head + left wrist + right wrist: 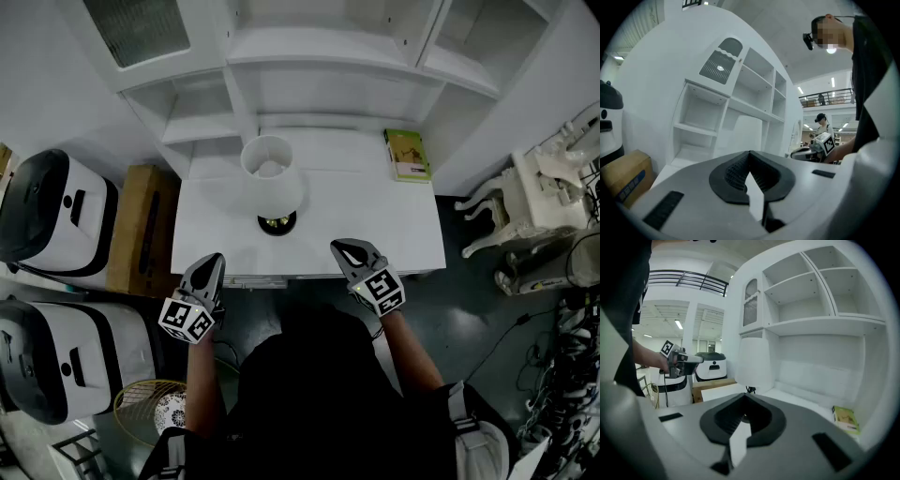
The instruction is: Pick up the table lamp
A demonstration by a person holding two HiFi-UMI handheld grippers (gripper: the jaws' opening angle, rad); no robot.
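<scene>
The table lamp stands near the middle of the white desk (394, 230); its white shade (272, 173) sits over a dark round base (277, 223). In the left gripper view the shade (749, 133) shows straight ahead, and in the right gripper view the shade (754, 361) is ahead, a little left. My left gripper (216, 261) hovers at the desk's front edge, left of the lamp, jaws shut and empty (750, 154). My right gripper (341, 247) hovers at the front edge to the lamp's right, also shut on nothing (744, 398). Neither one touches the lamp.
A green book (407, 155) lies at the desk's back right. White hutch shelves (281, 84) rise behind the lamp. A cardboard box (141, 230) and two white-and-black machines (52, 206) stand left of the desk; an ornate white chair (525, 197) stands at the right.
</scene>
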